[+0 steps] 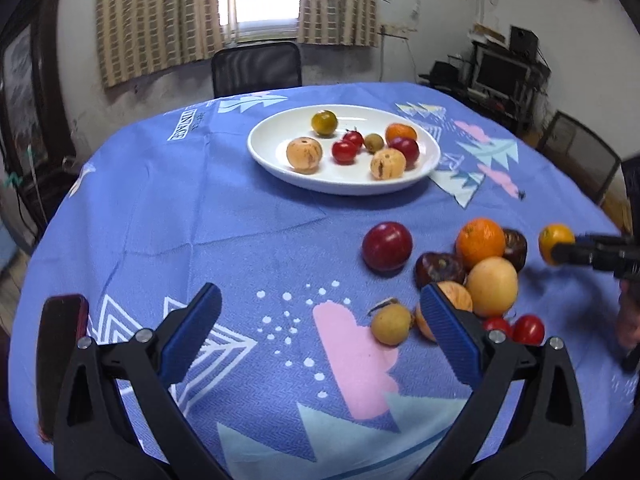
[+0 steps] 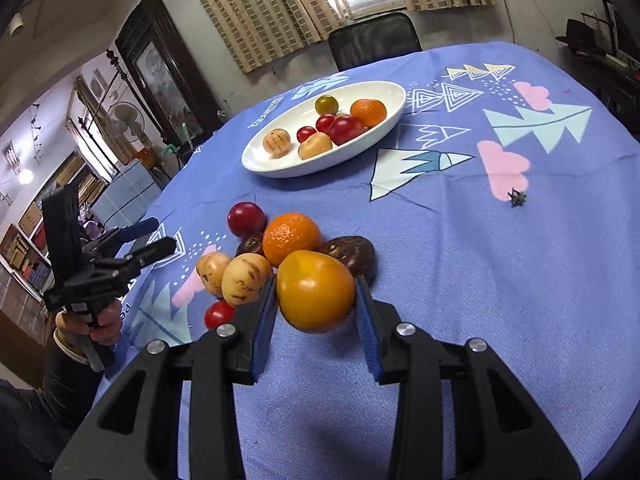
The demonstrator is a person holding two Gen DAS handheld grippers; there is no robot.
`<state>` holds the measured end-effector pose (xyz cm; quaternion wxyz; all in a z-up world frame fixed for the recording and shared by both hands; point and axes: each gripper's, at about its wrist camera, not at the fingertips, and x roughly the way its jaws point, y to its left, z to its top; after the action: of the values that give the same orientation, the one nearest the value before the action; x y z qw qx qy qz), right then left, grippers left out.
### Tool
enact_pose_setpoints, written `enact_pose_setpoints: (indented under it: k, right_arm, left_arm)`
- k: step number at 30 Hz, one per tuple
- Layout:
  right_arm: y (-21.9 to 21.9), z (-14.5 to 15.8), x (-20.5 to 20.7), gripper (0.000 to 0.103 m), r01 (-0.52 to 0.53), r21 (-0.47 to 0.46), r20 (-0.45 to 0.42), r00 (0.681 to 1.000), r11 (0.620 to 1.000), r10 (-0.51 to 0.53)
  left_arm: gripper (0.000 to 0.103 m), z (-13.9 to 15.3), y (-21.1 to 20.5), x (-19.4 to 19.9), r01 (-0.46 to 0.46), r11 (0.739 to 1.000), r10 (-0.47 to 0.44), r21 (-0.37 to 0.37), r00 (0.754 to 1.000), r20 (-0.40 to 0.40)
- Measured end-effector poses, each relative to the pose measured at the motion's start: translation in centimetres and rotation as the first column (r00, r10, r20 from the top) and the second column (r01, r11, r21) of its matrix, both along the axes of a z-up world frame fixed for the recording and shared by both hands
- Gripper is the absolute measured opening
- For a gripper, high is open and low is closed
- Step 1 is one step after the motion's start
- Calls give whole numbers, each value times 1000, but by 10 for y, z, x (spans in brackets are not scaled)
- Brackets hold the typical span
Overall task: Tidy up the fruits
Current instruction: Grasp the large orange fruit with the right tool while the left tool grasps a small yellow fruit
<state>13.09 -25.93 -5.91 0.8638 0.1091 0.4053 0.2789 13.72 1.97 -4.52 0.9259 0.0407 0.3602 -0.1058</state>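
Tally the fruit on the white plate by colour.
Red fruits: 3
Tan speckled fruits: 2
Orange fruit: 1
Green-yellow fruit: 1
Olive-brown fruit: 1
Total on the white plate: 8

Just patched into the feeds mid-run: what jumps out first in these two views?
The right gripper has its jaws closed on a yellow-orange fruit, held at the near edge of a loose fruit pile on the blue patterned tablecloth. Farther back, a white oval plate already holds several fruits. The left gripper is open and empty, left of the pile.
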Motion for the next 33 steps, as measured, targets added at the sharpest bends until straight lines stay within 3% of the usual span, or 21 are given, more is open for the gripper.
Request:
enact_pose_setpoints:
  k: [2,4,8,9,15,19,26,33]
  right_arm:
    - [0,0,1,38,-4,8,-3,1000,1000,4]
    - [0,1,0,38,-8,9,0,1000,1000,8]
    - [-2,0,1,38,-1,16,-2,1000,1000,1]
    - [-3,0,1,38,1,18,-3,1000,1000,-1]
    - [-3,1,0,38,-4,22,-6,1000,1000,4]
    - [-2,1,-1,38,-11,25,-3,1000,1000,11]
    - [-1,1,-2,38,-20,21,-4,1000,1000,20]
    - [-4,4,-3,38,-15,36,15,1000,999,14]
  left_arm:
    - [99,-3,-2,-1,23,1000,-23,12,1000,-8]
    - [90,-6,-3,0,35,999,-34,16,999,-24]
    - [51,-18,-1,7,56,998,-56,-3,993,-103]
    - [47,-20,-1,8,63,998,-63,-4,991,-116]
    - [46,-17,-6,1,127,991,-130,-35,986,-108]
    - [47,-20,-15,-1,161,987,-162,-16,980,-112]
    - [50,-25,-19,6,166,986,-169,-35,978,-124]
    - [44,-28,-25,7,193,979,-201,-70,968,-147]
